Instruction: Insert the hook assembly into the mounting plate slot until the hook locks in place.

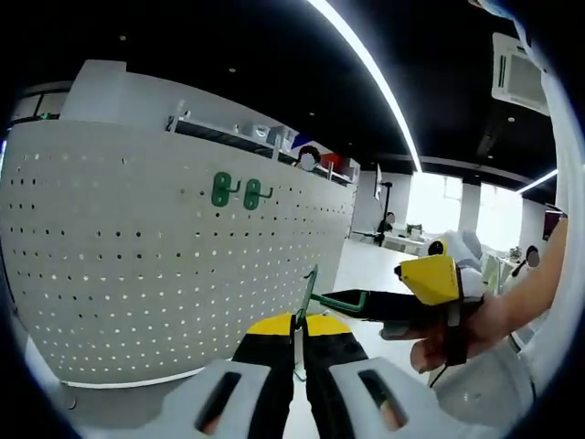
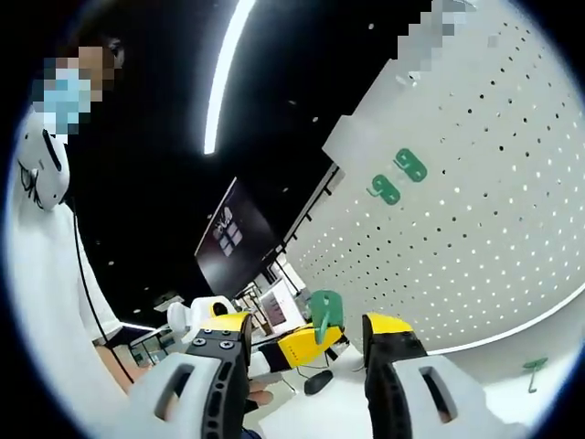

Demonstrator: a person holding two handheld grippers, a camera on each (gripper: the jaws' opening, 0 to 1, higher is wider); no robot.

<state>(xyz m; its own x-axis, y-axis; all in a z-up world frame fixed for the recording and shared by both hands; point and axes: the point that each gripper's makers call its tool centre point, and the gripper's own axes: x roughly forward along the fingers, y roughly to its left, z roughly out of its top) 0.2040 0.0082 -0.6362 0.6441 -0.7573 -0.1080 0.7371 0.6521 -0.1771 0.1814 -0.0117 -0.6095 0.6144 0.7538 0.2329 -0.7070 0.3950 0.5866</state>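
While left gripper (image 1: 297,352) fingers pinch a thin green hook (image 1: 307,297), right gripper (image 2: 306,352) spread wide, perforated white pegboard (image 1: 137,265).

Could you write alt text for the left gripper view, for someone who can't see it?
The left gripper pinches a green hook in shut jaws, before a white pegboard with two green hooks mounted. The right gripper, hand-held, reaches in.
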